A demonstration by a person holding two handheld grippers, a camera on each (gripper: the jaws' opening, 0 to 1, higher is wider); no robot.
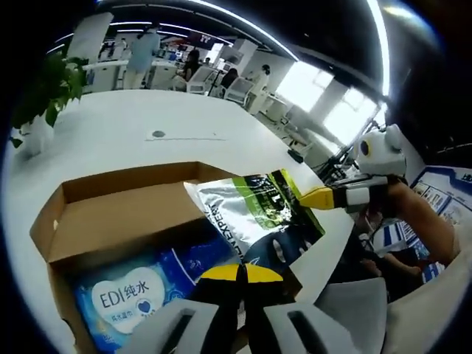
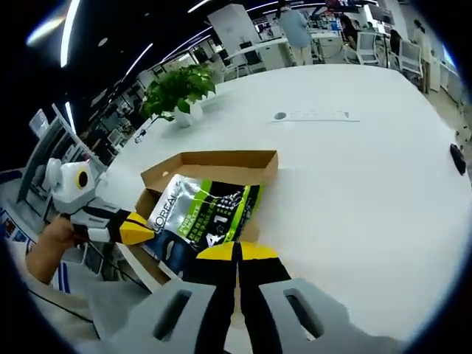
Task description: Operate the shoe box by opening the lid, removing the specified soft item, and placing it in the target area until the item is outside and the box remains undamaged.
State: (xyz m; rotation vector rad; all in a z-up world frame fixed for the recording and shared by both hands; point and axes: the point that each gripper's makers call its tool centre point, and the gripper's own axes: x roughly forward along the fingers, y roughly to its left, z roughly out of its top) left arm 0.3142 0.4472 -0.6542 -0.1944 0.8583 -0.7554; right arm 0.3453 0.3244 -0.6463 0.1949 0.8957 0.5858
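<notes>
Shoe box open on the white table, lid flap folded back on the far side. Silver-and-green soft pouch half out of the box, draped over its rim, upper corner lifted above it. Blue wipes pack lying flat inside the box, under the pouch's near end.

Left gripper at the box's near edge, jaws pressed together on the pouch's lower edge, yellow tips meeting. Right gripper beside the box, likewise clenched on the pouch's upper corner; seen in the right gripper view with tips closed on the pouch over the box.

Judged step: lifting the pouch clear of the box. Best done by raising both ends together, keeping the pouch taut and level, clearing the cardboard rim before swinging sideways to bare table beside the box; no dragging across the wall, no pull against the flap, so the box stays unbent.

Beyond the box: potted plant and a round cable port on the table, both well apart from it. Nearest hindrances: the box's side wall and the wipes pack, which could ride up with the pouch
</notes>
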